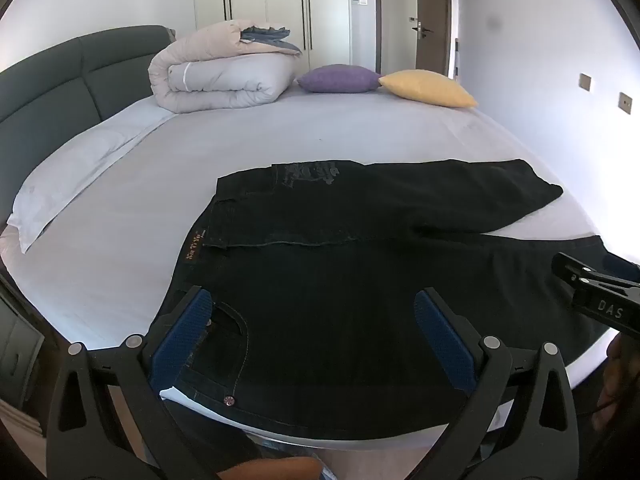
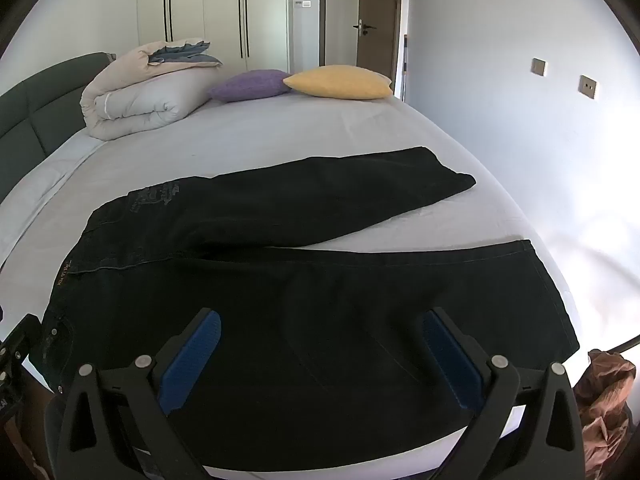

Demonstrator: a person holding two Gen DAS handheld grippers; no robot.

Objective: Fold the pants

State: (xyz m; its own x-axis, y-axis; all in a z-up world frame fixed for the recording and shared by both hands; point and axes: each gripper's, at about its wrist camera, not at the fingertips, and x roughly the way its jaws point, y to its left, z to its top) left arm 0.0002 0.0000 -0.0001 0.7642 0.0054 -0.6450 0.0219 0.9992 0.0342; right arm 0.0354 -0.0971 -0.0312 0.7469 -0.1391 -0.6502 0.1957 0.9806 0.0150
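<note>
My left jaws (image 1: 312, 340) and right jaws (image 2: 320, 356) hang released, grasping nothing, over the near edge of the pants (image 1: 360, 264), spread flat on the bed (image 1: 160, 184), legs splayed rightward. Folding hasn't begun; next I'd pinch the near leg and waistband to lay them over the far leg.

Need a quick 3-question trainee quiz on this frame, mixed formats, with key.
1. True or false: the pants lie spread flat on the bed, legs apart.
2. Which cushion sits nearer the door? A) the purple cushion B) the yellow cushion
3. Fill in: the left gripper and the right gripper both hang over the pants with jaws ____.

Key: 1 true; 2 B; 3 open, nothing held.
</note>
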